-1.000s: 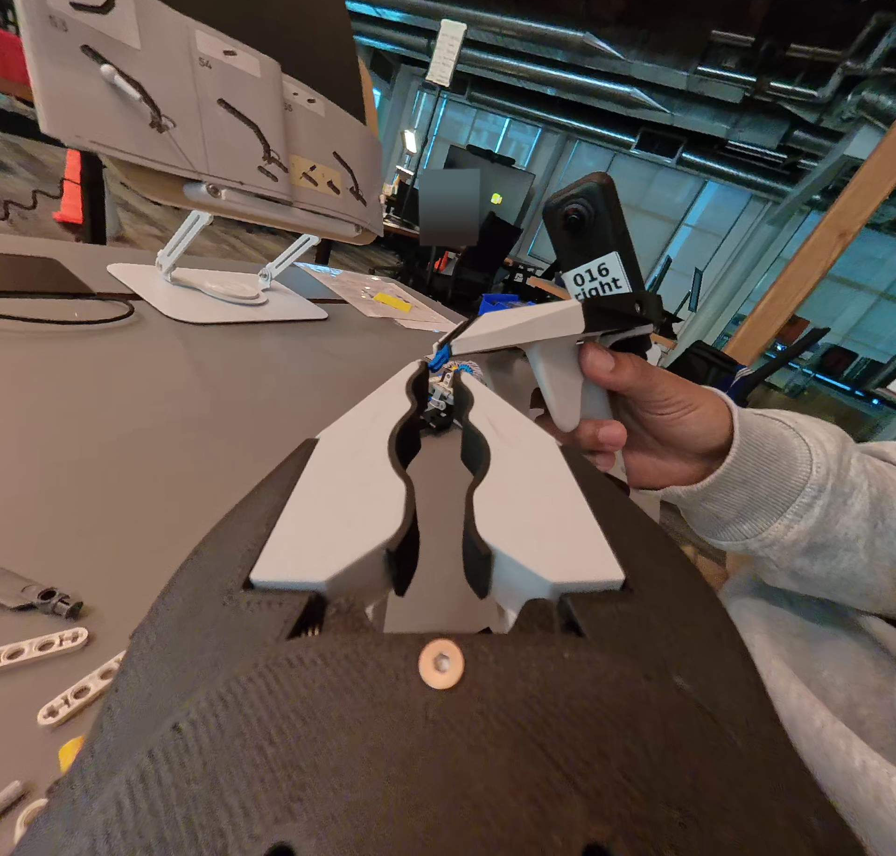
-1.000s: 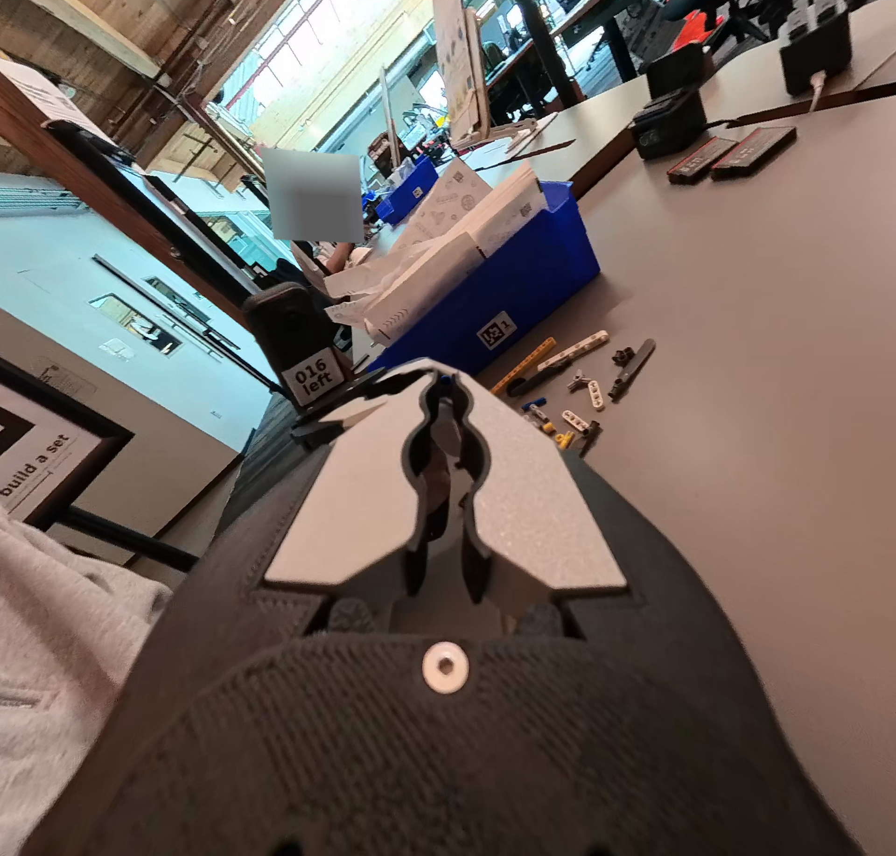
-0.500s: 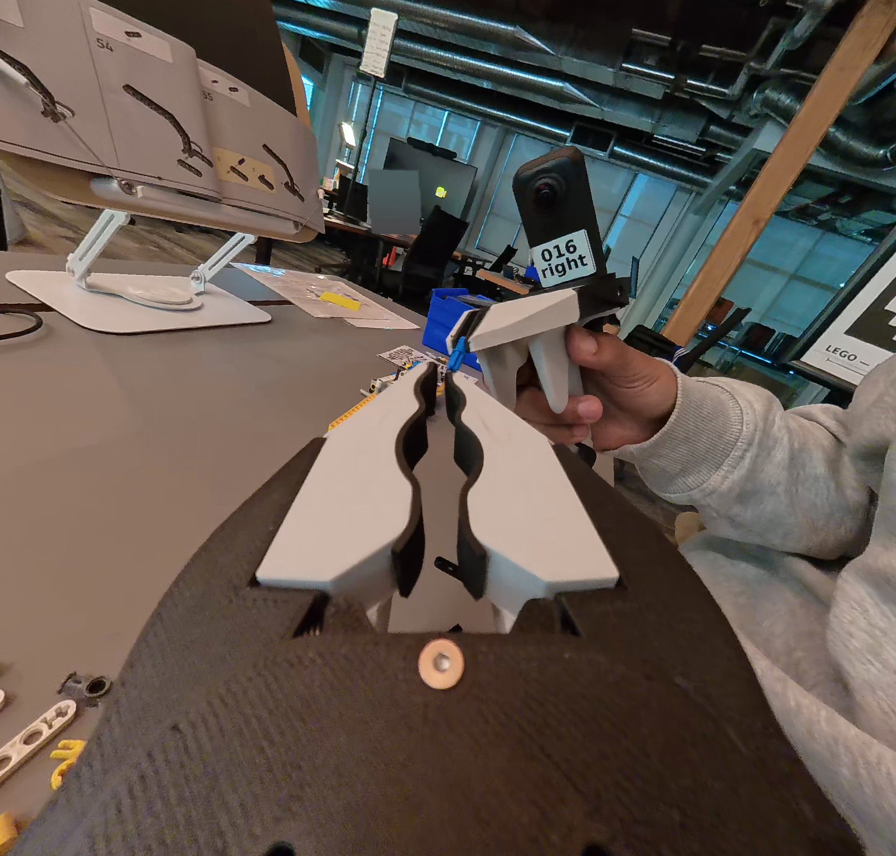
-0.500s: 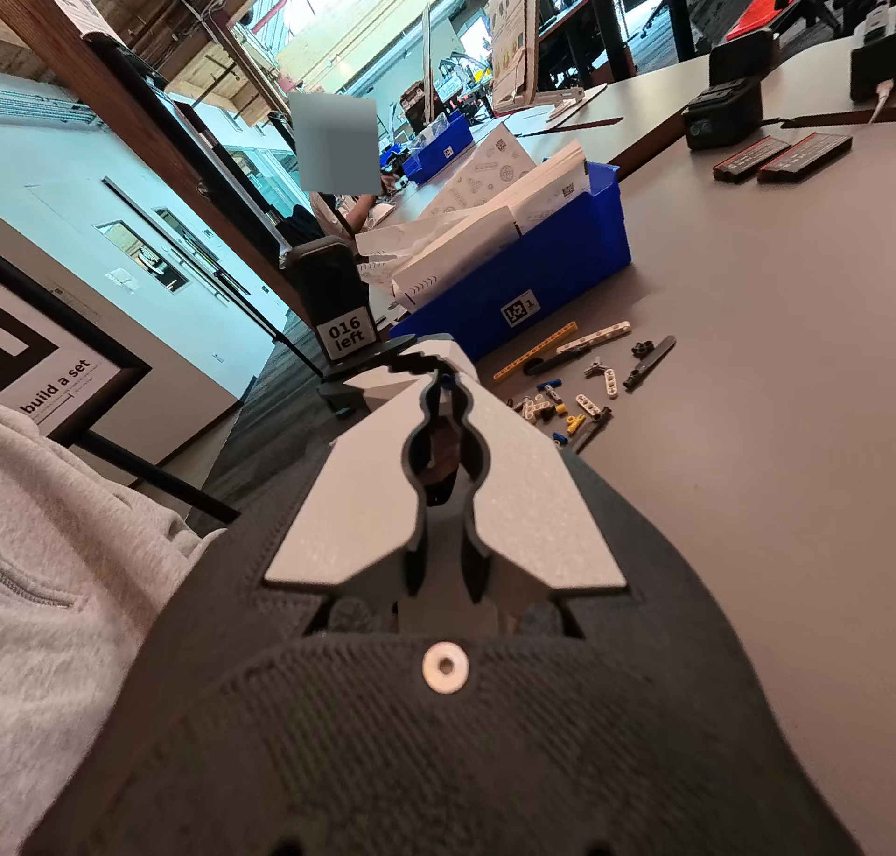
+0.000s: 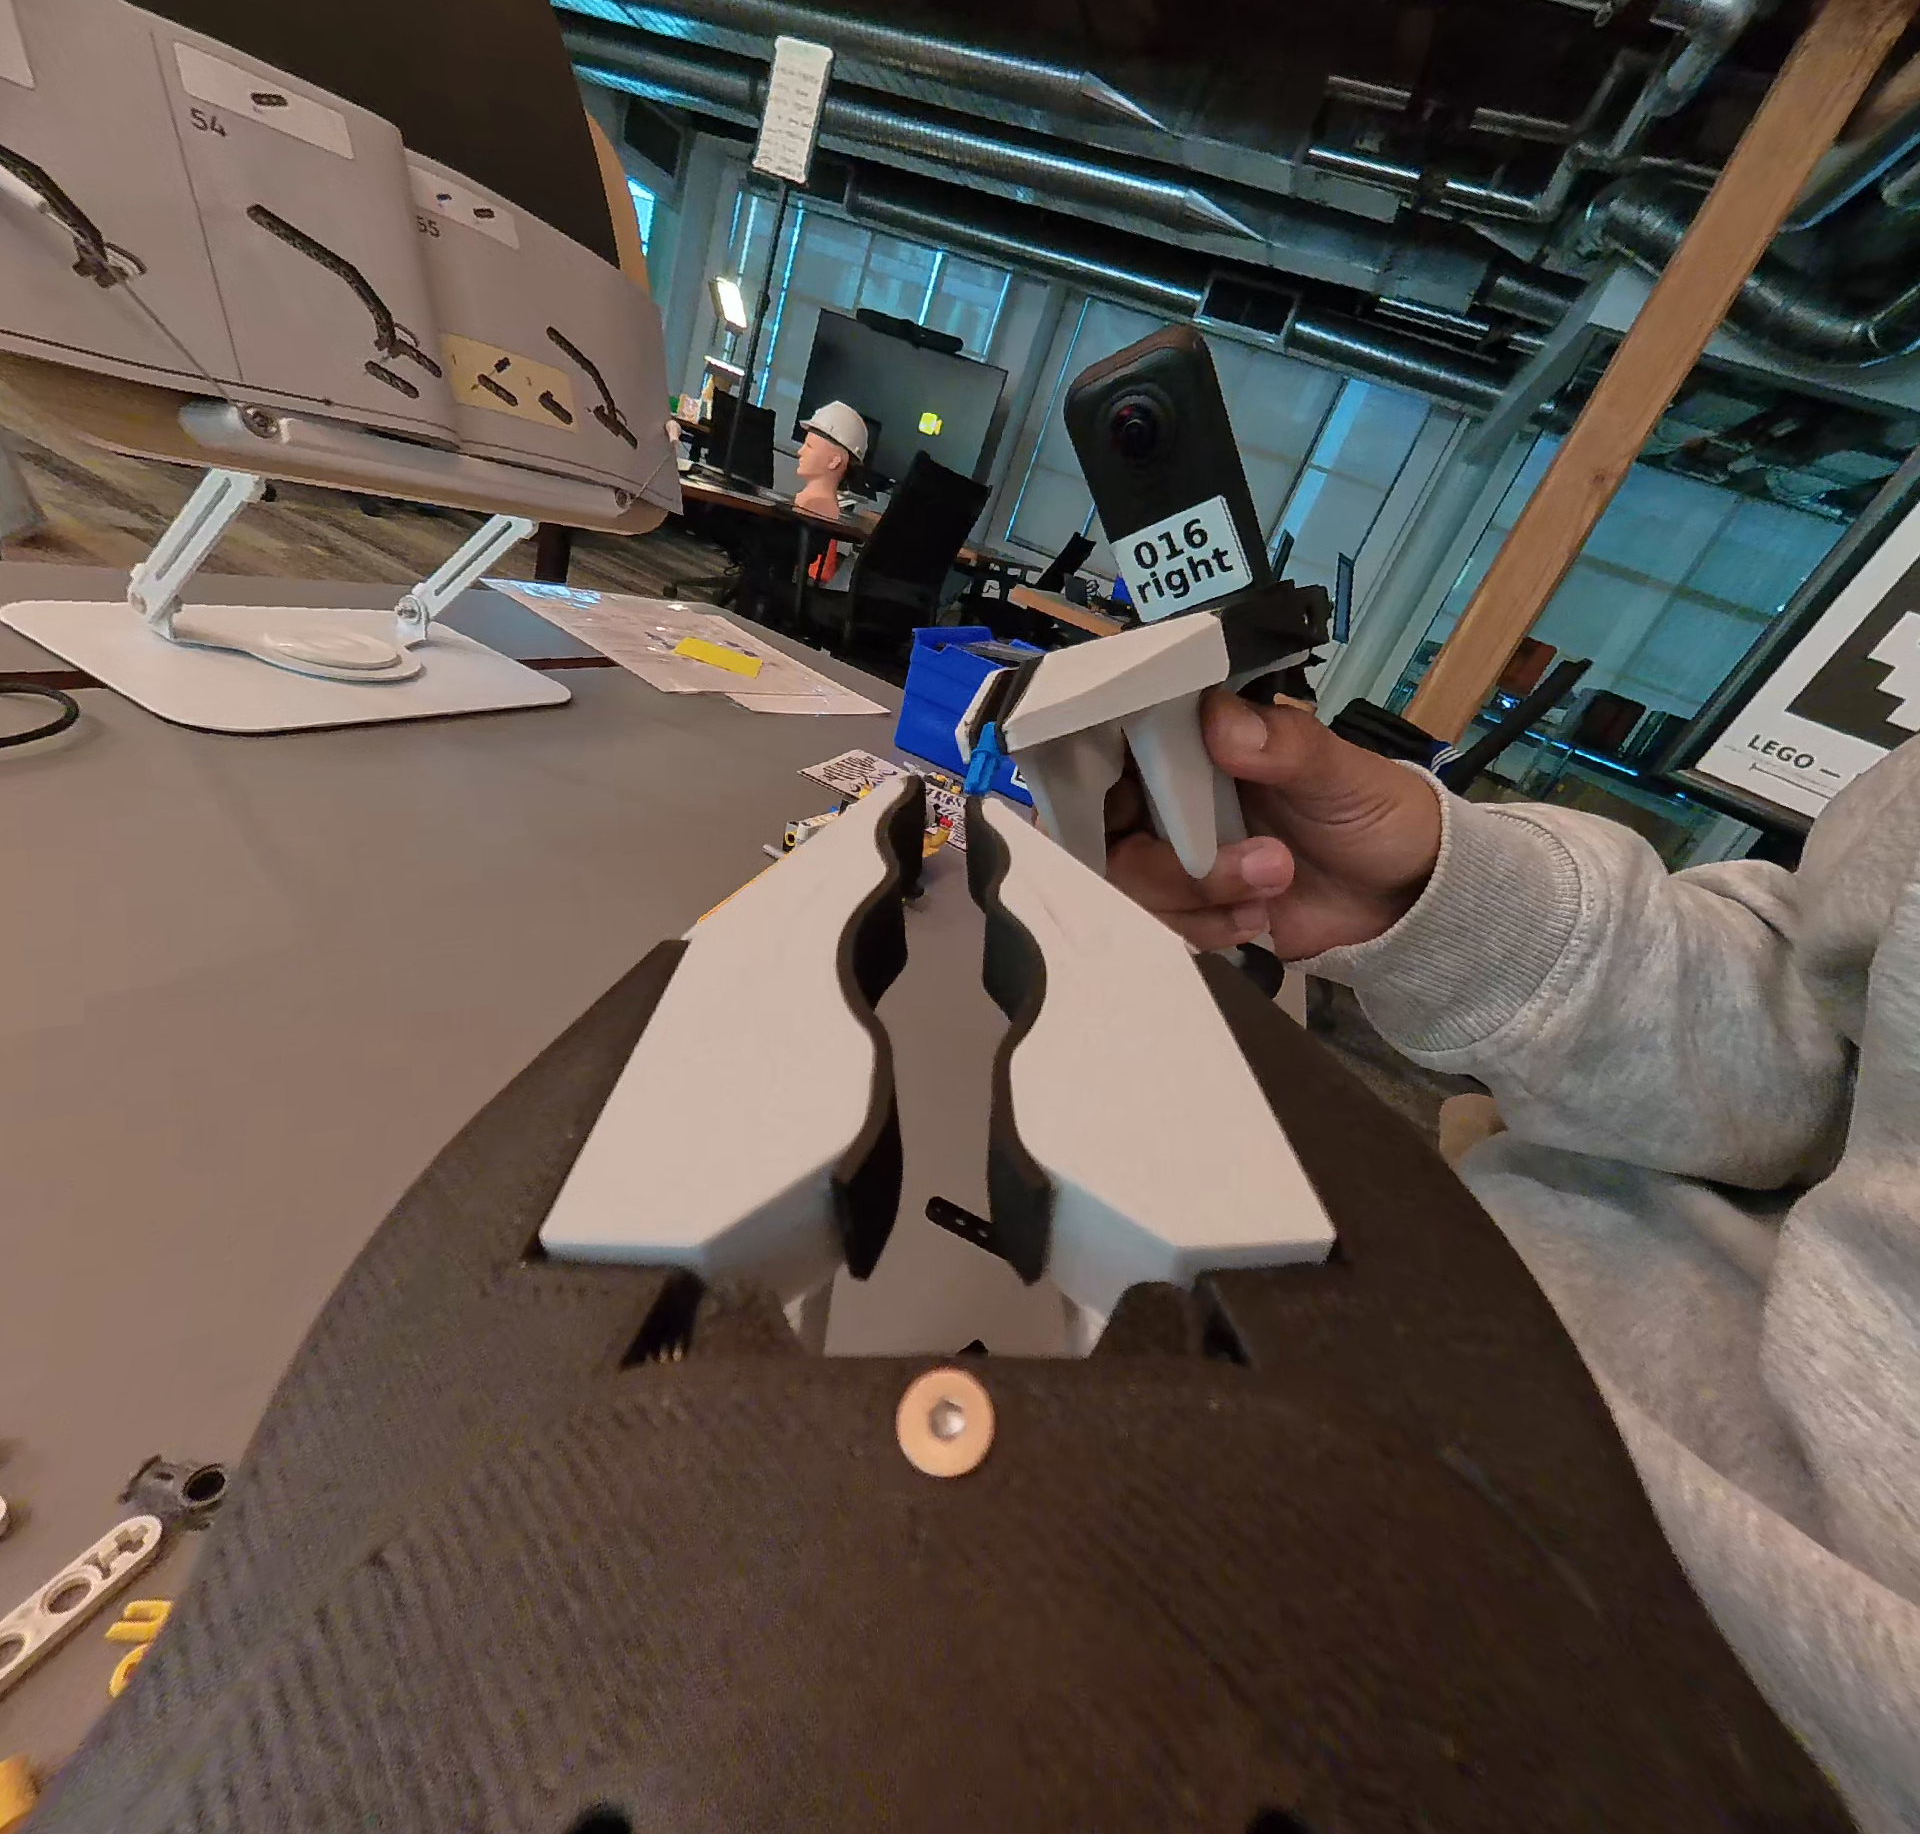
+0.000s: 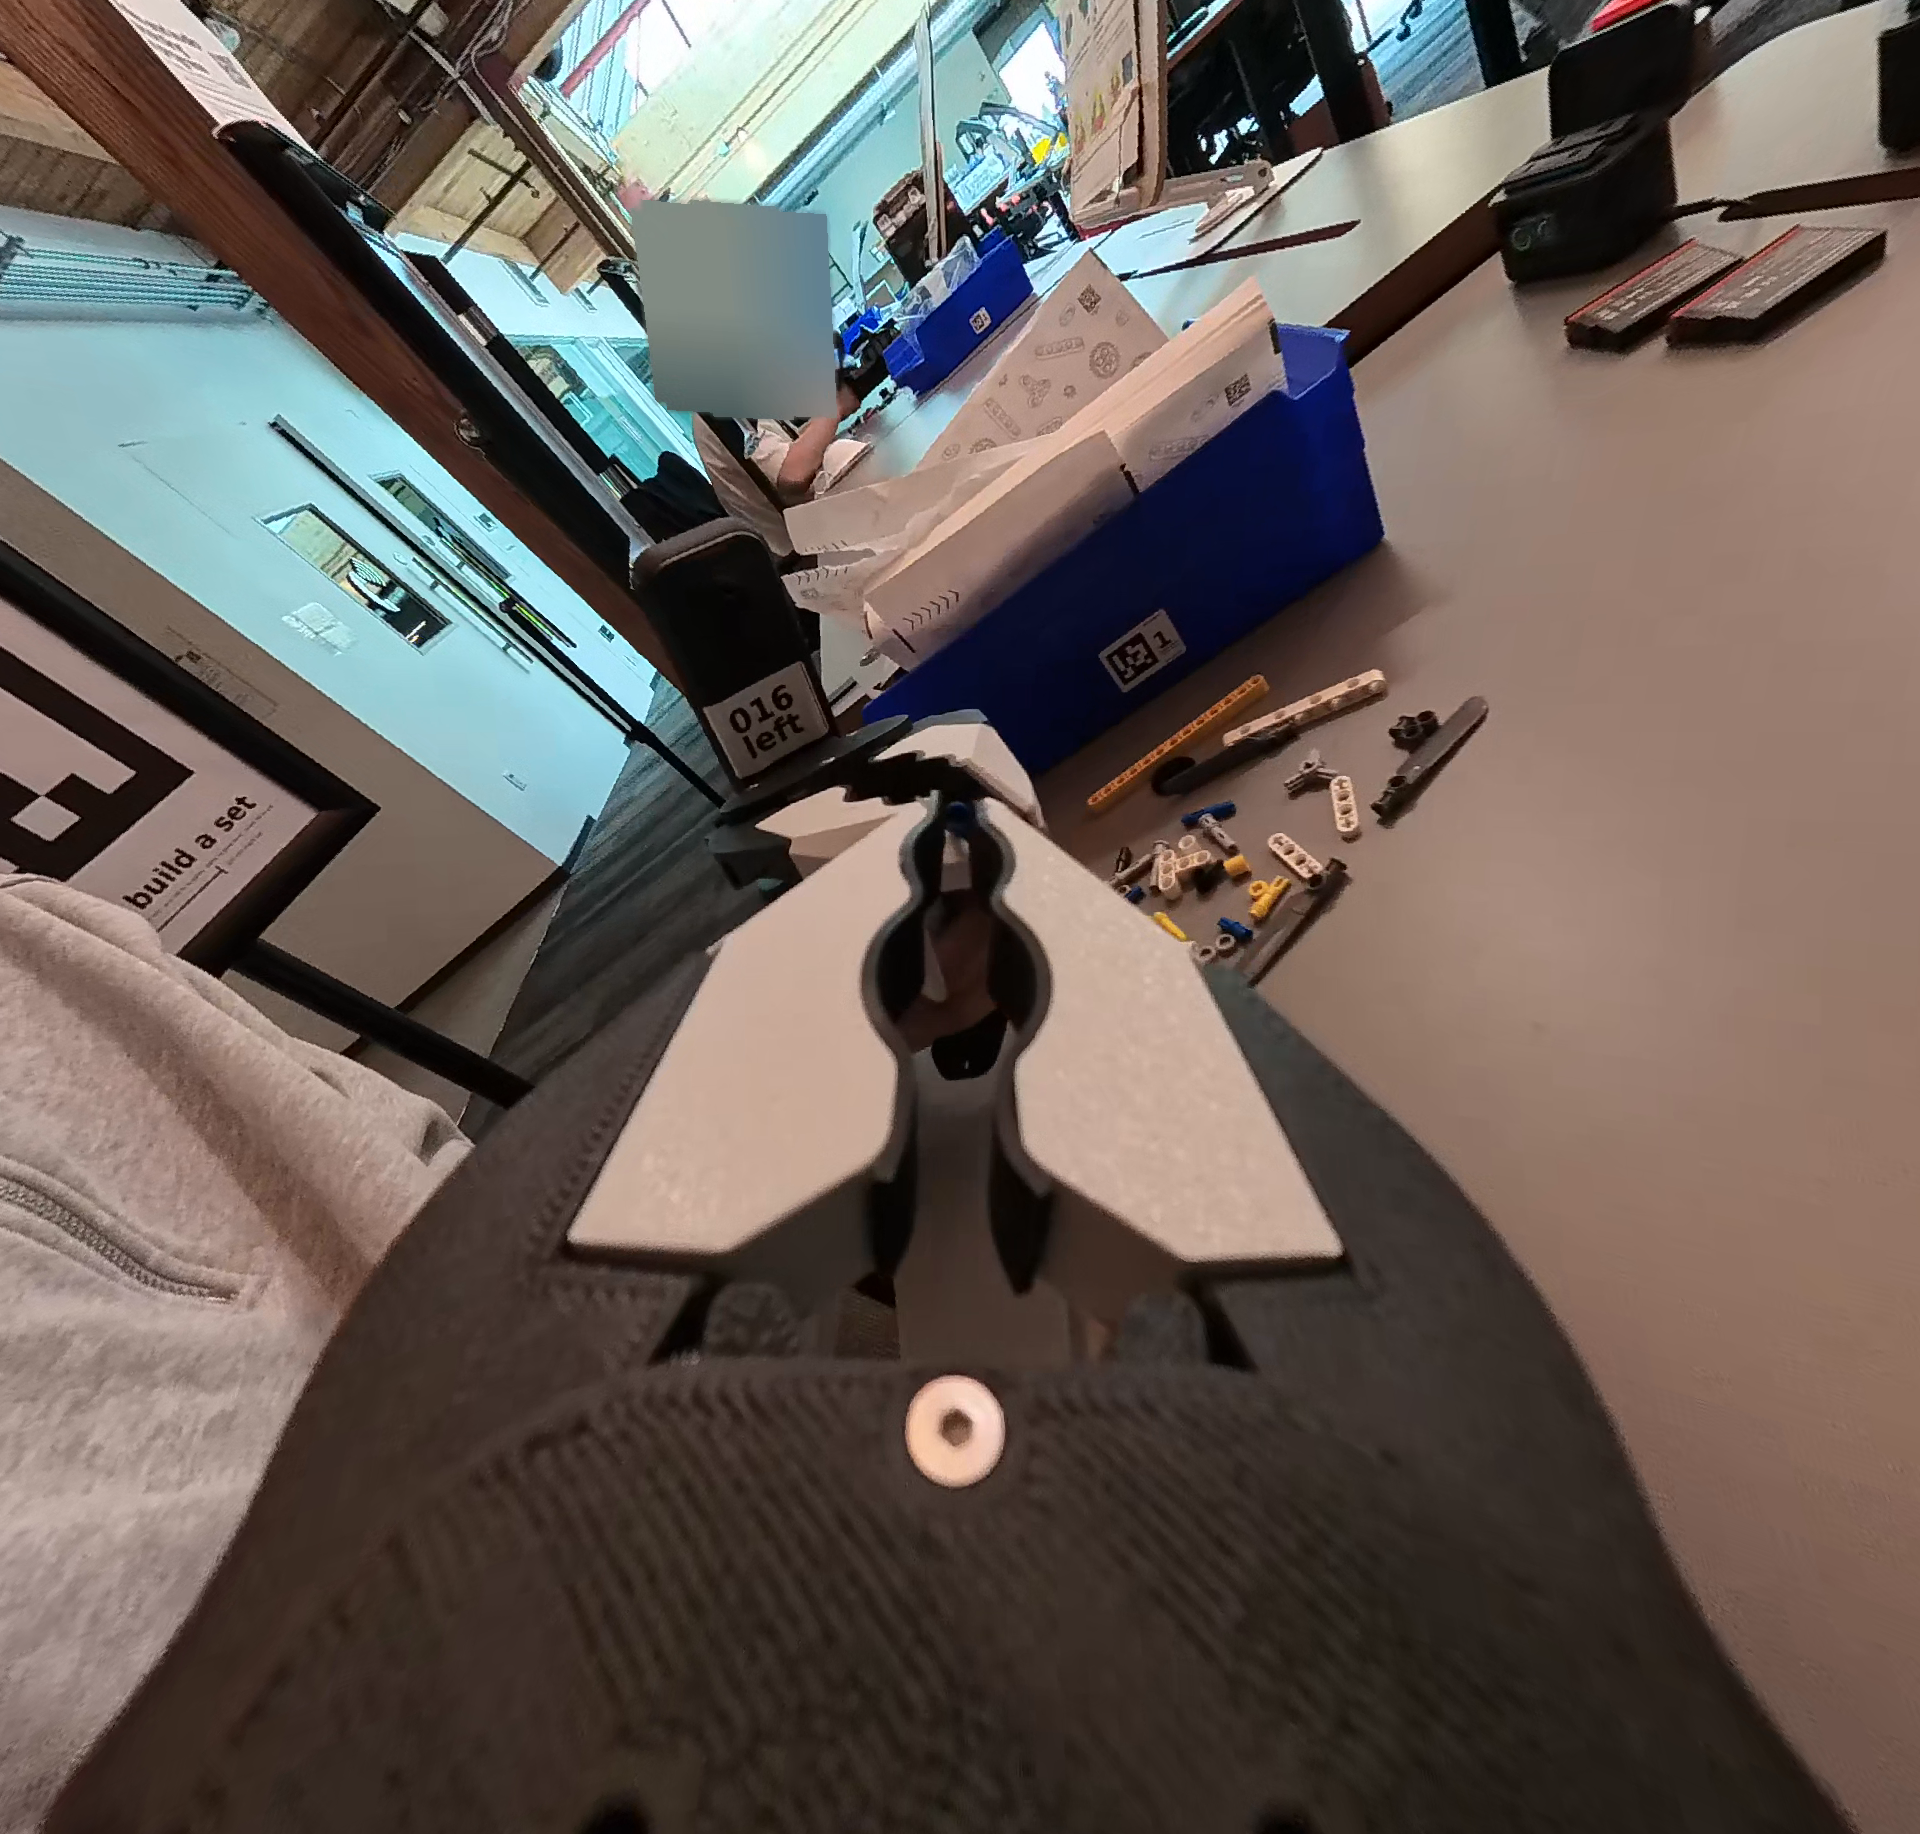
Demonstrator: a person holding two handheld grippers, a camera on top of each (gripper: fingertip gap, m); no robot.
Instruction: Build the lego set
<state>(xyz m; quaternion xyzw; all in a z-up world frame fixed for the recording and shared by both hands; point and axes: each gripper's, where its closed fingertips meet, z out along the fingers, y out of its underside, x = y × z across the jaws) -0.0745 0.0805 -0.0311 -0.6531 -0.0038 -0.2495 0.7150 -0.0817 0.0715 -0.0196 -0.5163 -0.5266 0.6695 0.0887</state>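
My left gripper [image 5: 943, 813] has its fingers close together with a narrow gap. A thin black lego piece [image 5: 958, 1218] shows between the pads near their base, mostly hidden. My right gripper [image 5: 982, 745], held by a hand [image 5: 1299, 849], is shut on a small blue pin [image 5: 982, 768] right at the left fingertips. In the right wrist view the right gripper [image 6: 951, 818] pinches the blue pin [image 6: 961, 816] against the left gripper [image 6: 914, 771], where a jagged black edge shows. Both are held above the grey table [image 5: 312, 901].
Several loose lego pieces [image 6: 1247, 849] lie on the table beside a blue bin [image 6: 1195, 579] of paper bags. An instruction booklet on a white stand [image 5: 312, 257] is at the far left. More pieces [image 5: 83, 1587] lie near the left edge. Black boxes [image 6: 1590, 195] are far right. Both grippers' tips are close together, under 4 cm apart.
Both grippers have shifted and turned a little together above the table. The right gripper's blue pin has stayed at the left fingertips. Neither grip has visibly changed.
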